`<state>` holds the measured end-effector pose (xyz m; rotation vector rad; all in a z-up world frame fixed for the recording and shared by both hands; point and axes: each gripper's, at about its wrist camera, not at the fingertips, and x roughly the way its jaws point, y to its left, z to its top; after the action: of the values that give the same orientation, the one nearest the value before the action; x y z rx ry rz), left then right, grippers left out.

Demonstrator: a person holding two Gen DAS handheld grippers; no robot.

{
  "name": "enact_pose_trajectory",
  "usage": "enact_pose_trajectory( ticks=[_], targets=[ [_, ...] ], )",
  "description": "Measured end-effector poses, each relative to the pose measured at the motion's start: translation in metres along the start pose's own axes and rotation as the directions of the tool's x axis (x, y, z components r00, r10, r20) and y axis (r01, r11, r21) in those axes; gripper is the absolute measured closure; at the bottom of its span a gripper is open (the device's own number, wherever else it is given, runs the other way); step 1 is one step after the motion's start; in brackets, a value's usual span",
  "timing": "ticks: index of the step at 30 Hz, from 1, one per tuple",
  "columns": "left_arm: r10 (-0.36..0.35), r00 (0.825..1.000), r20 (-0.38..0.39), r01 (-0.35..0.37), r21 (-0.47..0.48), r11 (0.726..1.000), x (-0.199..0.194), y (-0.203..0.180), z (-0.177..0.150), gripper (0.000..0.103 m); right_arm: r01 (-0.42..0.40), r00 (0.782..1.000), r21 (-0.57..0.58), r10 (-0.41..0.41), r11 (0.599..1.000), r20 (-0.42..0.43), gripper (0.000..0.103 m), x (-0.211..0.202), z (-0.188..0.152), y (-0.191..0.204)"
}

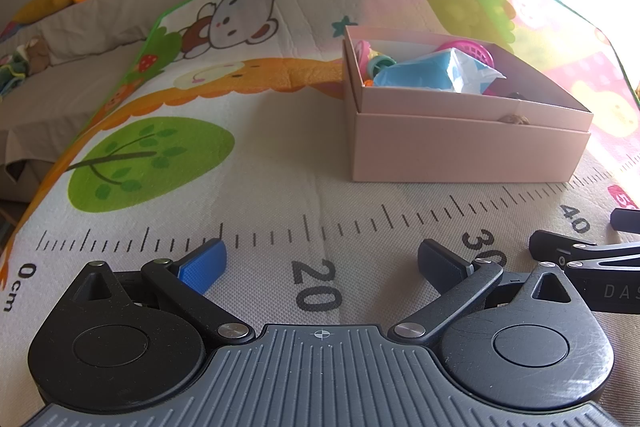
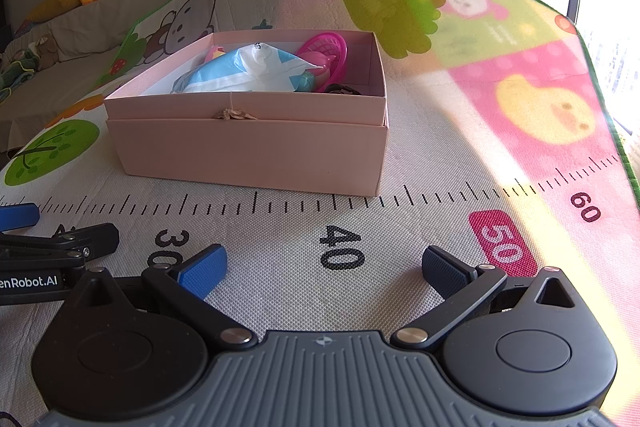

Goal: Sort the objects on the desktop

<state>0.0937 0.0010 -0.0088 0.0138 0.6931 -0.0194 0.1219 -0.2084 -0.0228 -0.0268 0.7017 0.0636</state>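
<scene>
On play mat: pink box ahead, filled; left gripper, right gripper wide open, empty.

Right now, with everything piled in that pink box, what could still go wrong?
The blue and white packet sits heaped near the rim of the pink box, so it may slide out if the box is nudged. The left gripper and right gripper, both open and empty, rest close side by side and could knock together.
</scene>
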Motion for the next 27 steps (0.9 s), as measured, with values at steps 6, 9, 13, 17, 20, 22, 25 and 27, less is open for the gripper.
enact_pose_trajectory(
  ticks=[6, 9, 13, 17, 20, 22, 25, 27],
  targets=[
    [-0.001, 1.000, 0.000, 0.001, -0.001, 1.000, -0.0002, 0.0005, 0.0000, 0.000, 0.000, 1.000, 0.000, 0.000, 1.000, 0.000, 0.000, 0.0001, 0.0001, 0.0000],
    [-0.001, 1.000, 0.000, 0.001, -0.001, 1.000, -0.0002, 0.0000, 0.0000, 0.000, 0.000, 1.000, 0.000, 0.000, 1.000, 0.000, 0.000, 0.0001, 0.0001, 0.0000],
    [0.002, 1.000, 0.000, -0.002, 0.003, 1.000, 0.0000, 0.0002, -0.0002, 0.000, 0.000, 1.000, 0.000, 0.000, 1.000, 0.000, 0.000, 0.0002, 0.0003, -0.0001],
    [0.001, 1.000, -0.001, -0.001, 0.002, 1.000, 0.0003, -0.0011, 0.0001, 0.000, 0.000, 1.000, 0.000, 0.000, 1.000, 0.000, 0.000, 0.0002, 0.0002, -0.0001],
    [0.001, 1.000, -0.001, -0.001, 0.002, 1.000, 0.0004, -0.0014, 0.0003, 0.000, 0.000, 1.000, 0.000, 0.000, 1.000, 0.000, 0.000, 0.0000, -0.0001, -0.0001],
    [0.001, 1.000, -0.001, -0.001, 0.002, 1.000, 0.0005, -0.0013, 0.0004, 0.000, 0.000, 1.000, 0.000, 0.000, 1.000, 0.000, 0.000, 0.0002, 0.0003, -0.0002],
    [-0.011, 1.000, -0.008, 0.011, 0.008, 1.000, 0.0008, -0.0002, 0.0011, 0.000, 0.000, 1.000, 0.000, 0.000, 1.000, 0.000, 0.000, 0.0001, 0.0001, -0.0001],
    [-0.022, 1.000, -0.017, 0.022, 0.005, 1.000, 0.0005, 0.0015, 0.0017, 0.000, 0.000, 1.000, 0.000, 0.000, 1.000, 0.000, 0.000, 0.0001, 0.0002, -0.0002]
  ],
)
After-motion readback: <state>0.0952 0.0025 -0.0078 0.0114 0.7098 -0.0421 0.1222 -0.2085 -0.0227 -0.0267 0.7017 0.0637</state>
